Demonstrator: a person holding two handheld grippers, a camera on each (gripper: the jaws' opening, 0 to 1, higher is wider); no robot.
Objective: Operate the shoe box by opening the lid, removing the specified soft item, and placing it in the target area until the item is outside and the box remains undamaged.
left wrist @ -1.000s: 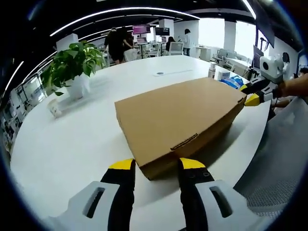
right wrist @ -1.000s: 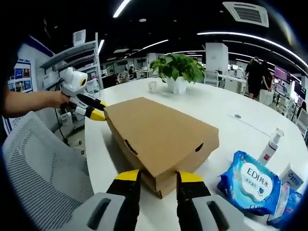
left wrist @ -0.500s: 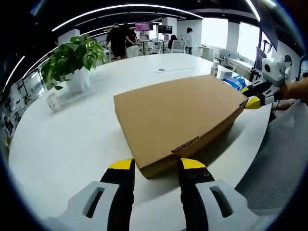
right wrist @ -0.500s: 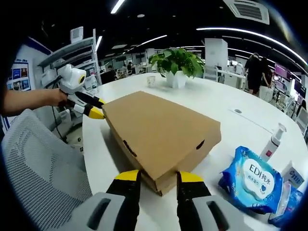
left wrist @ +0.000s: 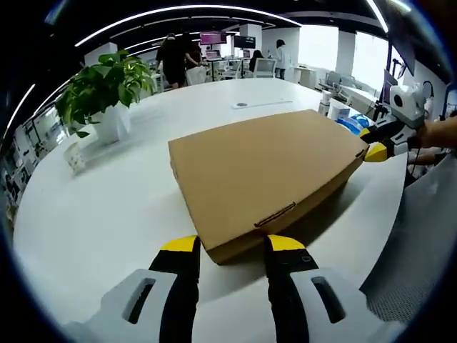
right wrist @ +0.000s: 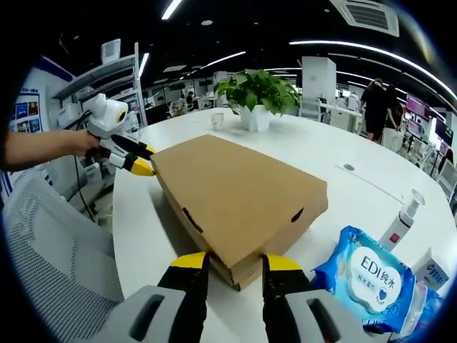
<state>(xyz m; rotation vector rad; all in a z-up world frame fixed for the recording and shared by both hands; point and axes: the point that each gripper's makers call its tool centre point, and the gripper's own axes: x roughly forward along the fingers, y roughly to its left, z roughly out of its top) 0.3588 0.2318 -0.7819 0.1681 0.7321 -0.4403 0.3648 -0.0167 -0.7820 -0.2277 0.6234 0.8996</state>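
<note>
On the round white table [left wrist: 107,207] lies the flat brown cardboard shoe box [left wrist: 264,168], with its lid closed. At opposite corners, the left gripper [left wrist: 230,246] and the right gripper [right wrist: 227,263] stand with jaws apart around a corner, gripping nothing yet. Opening, taking out the soft item and placing it are all left.

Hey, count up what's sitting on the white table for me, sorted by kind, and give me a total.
Cardboard shoe box: 1
Potted plant: 1
Wet wipes pack: 1
Pump bottle: 1
Small cup: 1
Total: 5, leaving out the partly cut-off packs at the right edge of the right gripper view.
</note>
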